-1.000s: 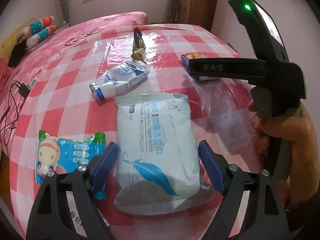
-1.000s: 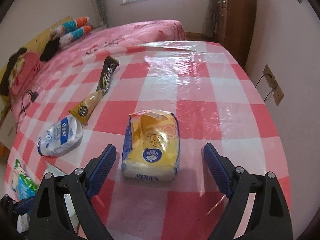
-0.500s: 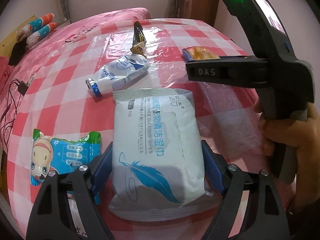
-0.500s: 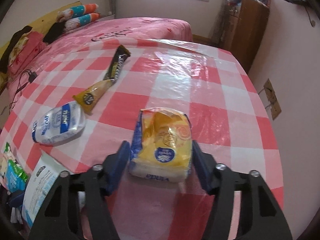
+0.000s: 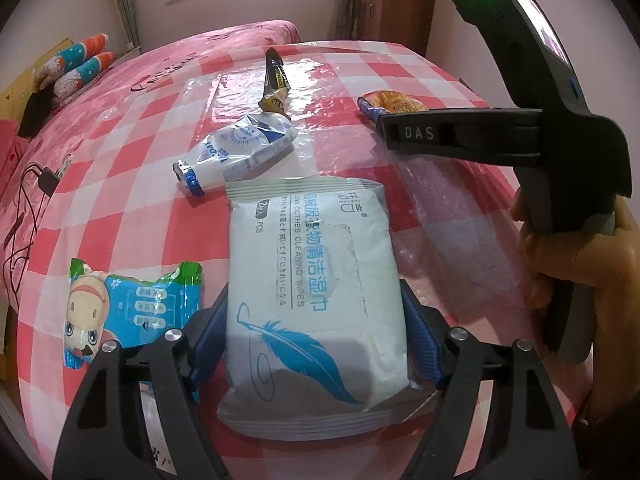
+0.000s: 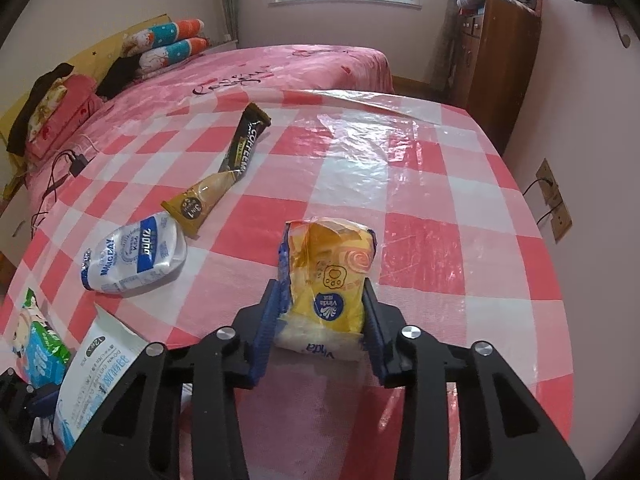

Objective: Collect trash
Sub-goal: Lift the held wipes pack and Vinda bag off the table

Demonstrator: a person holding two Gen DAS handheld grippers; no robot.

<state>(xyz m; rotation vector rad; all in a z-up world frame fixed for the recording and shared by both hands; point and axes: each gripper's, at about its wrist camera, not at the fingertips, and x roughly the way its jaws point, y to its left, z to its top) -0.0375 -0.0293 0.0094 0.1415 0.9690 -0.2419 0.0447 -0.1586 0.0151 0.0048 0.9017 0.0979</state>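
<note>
A white wipes pack (image 5: 312, 264) with a blue feather print lies on the checked table (image 5: 120, 184). My left gripper (image 5: 314, 320) straddles its near end. The jaws are closing and both blue pads press its sides. A yellow tissue pack (image 6: 332, 276) sits between the pads of my right gripper (image 6: 320, 308). Those jaws are closing too, and the pack is squeezed narrow and tipped up. In the left wrist view the yellow tissue pack (image 5: 392, 102) shows beyond the right gripper's dark body, which a hand (image 5: 580, 264) holds.
Loose on the table are a white and blue pouch (image 6: 136, 256), a brown coffee stick (image 6: 224, 176) and a cartoon-printed tissue pack (image 5: 120, 308). A pink bed (image 6: 280, 68) lies beyond the table. A wooden cabinet (image 6: 496, 60) stands at the far right, and a charger cable (image 6: 68, 164) lies at the left.
Both grippers have closed in from wide open. The right pads now pinch the yellow pack, which has narrowed and tipped up. The left pads have reached the wipes pack's sides.
</note>
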